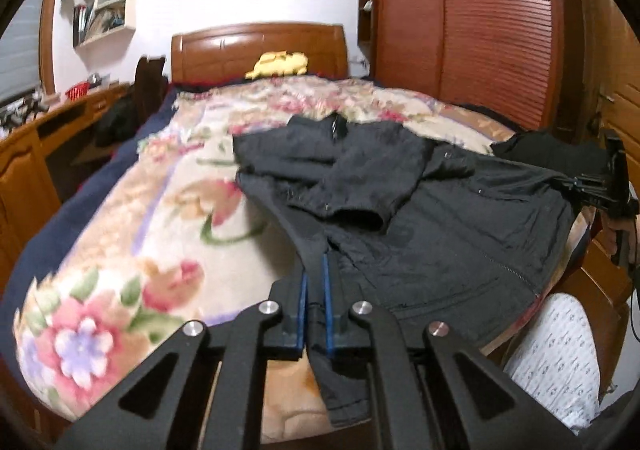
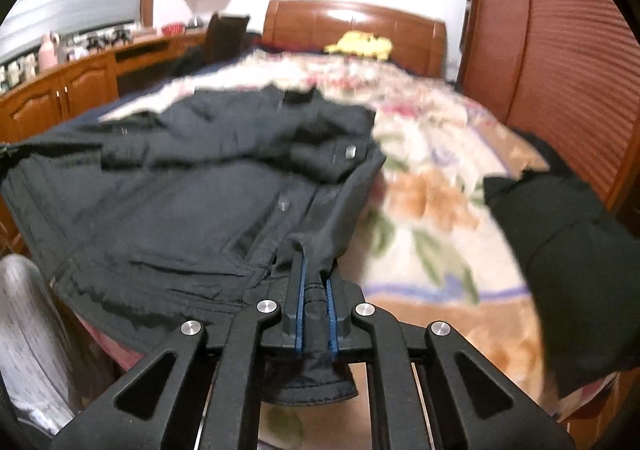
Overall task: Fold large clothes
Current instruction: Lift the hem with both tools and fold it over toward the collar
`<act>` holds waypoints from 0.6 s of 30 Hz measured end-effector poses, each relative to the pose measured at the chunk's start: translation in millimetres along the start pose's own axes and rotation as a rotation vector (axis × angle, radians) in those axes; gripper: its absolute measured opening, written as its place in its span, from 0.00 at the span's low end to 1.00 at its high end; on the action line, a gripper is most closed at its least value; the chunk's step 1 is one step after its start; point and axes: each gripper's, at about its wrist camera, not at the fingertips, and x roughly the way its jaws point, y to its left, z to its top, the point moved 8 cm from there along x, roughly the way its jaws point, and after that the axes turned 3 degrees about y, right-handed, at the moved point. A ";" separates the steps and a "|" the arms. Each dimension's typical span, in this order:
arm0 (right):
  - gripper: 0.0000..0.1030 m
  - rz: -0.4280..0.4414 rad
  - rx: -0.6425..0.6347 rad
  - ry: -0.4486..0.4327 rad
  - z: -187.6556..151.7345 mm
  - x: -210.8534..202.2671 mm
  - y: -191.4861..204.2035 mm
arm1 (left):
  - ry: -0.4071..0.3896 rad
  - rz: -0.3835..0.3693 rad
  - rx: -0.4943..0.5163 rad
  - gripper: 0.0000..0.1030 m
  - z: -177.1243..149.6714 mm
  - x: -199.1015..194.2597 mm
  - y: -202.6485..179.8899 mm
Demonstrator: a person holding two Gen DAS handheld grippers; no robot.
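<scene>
Floral fleece blanket covers the whole bed; wooden headboard far, red-brown wardrobe far right, a yellow item at the pillow end. Second dark garment lies apart at the right in the right wrist view.

Black jacket lies across the near right part of the bed, collar far, hem near, one sleeve folded over the chest. Hem is lifted off the blanket at two points.

Left gripper is clamped onto the hem corner, fabric bunched between the blue pads. Right gripper is pinching the other hem corner the same way; cloth hangs out below its jaws.

Judgement: bottom-up fold starting. Risks: slick shell fabric may slip from either pinch under tension; uneven lift would skew the fold line; the folded sleeve could slide off as the hem travels over; fleece may drag the jacket's underside and wrinkle it.
</scene>
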 end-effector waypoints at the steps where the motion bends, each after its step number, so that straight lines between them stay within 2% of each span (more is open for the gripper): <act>1: 0.05 0.001 -0.001 -0.014 6.4 -4.7 -0.9 | -0.015 -0.002 0.000 0.03 5.9 -4.4 -0.8; 10: 0.04 0.011 0.004 -0.145 55.1 -62.2 -10.1 | -0.118 -0.069 0.001 0.02 63.2 -58.2 -7.6; 18: 0.04 0.013 -0.036 -0.265 102.0 -133.6 -11.5 | -0.232 -0.040 0.057 0.02 118.6 -109.9 -19.6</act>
